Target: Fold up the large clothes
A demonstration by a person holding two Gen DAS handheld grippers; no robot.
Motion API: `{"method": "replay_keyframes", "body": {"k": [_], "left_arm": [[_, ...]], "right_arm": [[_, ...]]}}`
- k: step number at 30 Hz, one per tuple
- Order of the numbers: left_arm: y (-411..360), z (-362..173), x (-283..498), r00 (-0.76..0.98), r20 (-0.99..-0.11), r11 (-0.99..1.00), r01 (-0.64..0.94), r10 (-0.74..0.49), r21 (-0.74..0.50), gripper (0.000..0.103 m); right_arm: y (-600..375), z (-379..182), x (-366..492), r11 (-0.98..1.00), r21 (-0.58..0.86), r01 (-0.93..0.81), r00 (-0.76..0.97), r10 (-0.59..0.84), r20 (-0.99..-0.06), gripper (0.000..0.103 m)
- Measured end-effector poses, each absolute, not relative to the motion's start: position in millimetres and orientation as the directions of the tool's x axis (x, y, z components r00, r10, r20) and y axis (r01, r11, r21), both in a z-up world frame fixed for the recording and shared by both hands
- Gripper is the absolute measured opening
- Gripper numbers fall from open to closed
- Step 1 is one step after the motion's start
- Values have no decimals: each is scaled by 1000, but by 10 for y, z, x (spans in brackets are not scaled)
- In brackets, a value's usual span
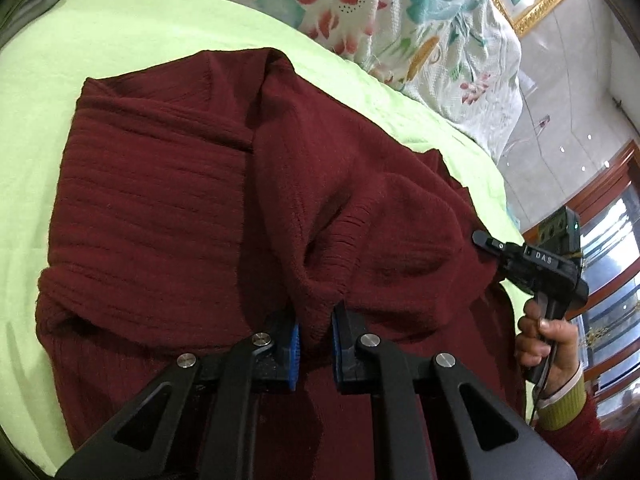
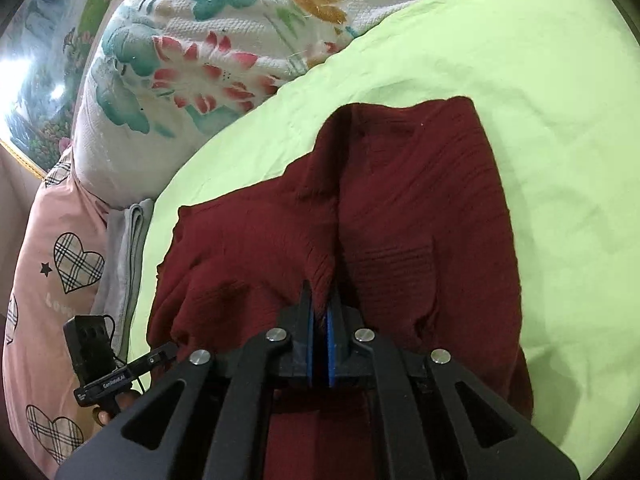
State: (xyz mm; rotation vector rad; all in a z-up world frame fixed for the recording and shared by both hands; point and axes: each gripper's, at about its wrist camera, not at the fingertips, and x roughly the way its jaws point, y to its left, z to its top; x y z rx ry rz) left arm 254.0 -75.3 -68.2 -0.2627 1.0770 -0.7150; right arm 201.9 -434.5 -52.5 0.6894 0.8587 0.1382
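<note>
Left wrist view: the left gripper pinches a fold of the maroon sweater lying on the green sheet. Right gripper, nearly closed, clamps its near edge too.

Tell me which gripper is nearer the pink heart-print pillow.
Left. The left gripper shows right beside the pink heart-print pillow, at the sweater's edge. The right gripper pinches the sweater farther in, away from it.
</note>
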Motion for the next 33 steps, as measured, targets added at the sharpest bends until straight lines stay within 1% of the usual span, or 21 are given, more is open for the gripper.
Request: {"method": "replay_keyframes", "body": {"k": [1, 2, 3, 6, 9, 11, 13, 14, 15, 17, 18, 19, 20, 22, 24, 25, 27, 29, 30, 31, 33], "left_arm": [[-749, -676, 2536, 272, -717, 752, 402, -642, -522, 12], [-724, -658, 2525, 269, -719, 753, 405, -641, -519, 12], [-703, -617, 2501, 278, -716, 752, 413, -641, -514, 12], [-619, -478, 2413, 318, -716, 769, 420, -622, -481, 12], [-506, -276, 2314, 365, -669, 755, 426, -648, -499, 12], [-525, -127, 2262, 376, -614, 716, 449, -694, -534, 12], [-629, -59, 2243, 372, -596, 697, 478, -712, -535, 13], [-709, -68, 2246, 376, -616, 712, 489, -693, -504, 16], [-785, -115, 2271, 376, -645, 733, 490, -665, -471, 16], [-877, -325, 2369, 359, -719, 783, 460, -595, -418, 16], [-881, -443, 2413, 341, -752, 803, 440, -564, -403, 16], [-878, -555, 2451, 324, -781, 820, 422, -534, -386, 16], [-855, -632, 2469, 312, -787, 821, 417, -532, -390, 17], [-765, -624, 2447, 313, -768, 808, 412, -559, -421, 18], [-680, -549, 2398, 328, -755, 808, 399, -567, -433, 17], [-641, -515, 2364, 338, -750, 808, 396, -569, -435, 19], [-518, -460, 2265, 359, -745, 817, 385, -561, -430, 24], [-392, -388, 2128, 385, -740, 826, 375, -552, -421, 26], [-304, -357, 2028, 397, -739, 832, 368, -544, -415, 30], [-218, -332, 1937, 408, -737, 837, 359, -539, -413, 38], [-4, -317, 1748, 421, -732, 842, 325, -536, -430, 47]], "right_arm": [[-4363, -508, 2000, 772, 613, 168, 662, 372, -651, 17], [-4384, -471, 1953, 769, 612, 185, 671, 356, -651, 26], [-4400, -422, 1904, 773, 604, 196, 685, 333, -648, 28], [-4393, -170, 1696, 806, 560, 189, 744, 255, -618, 28], [-4243, -15, 1591, 811, 579, 84, 767, 318, -557, 28], [-4060, -25, 1641, 821, 571, 22, 736, 374, -565, 28], [-3914, -91, 1705, 828, 560, -8, 711, 398, -579, 28], [-3861, -159, 1754, 834, 552, -10, 694, 403, -597, 28], [-3841, -230, 1797, 845, 535, 16, 678, 384, -627, 28], [-3922, -441, 1858, 865, 479, 146, 637, 288, -715, 28], [-3997, -532, 1847, 850, 493, 187, 631, 281, -723, 26], [-4083, -602, 1817, 814, 543, 204, 640, 309, -703, 26], [-4143, -622, 1772, 779, 593, 203, 654, 343, -674, 26], [-4137, -550, 1692, 783, 592, 189, 656, 348, -670, 26], [-4092, -467, 1619, 791, 589, 164, 659, 357, -662, 31], [-4075, -417, 1553, 792, 593, 149, 662, 365, -654, 34], [-4041, -340, 1410, 798, 589, 126, 672, 368, -642, 46], [-4011, -253, 1231, 811, 575, 104, 686, 361, -632, 48], [-4009, -225, 1152, 816, 569, 100, 688, 357, -632, 48], [-4023, -203, 1026, 822, 560, 103, 692, 345, -633, 48], [-4049, -195, 846, 829, 546, 121, 698, 320, -641, 51]]}}
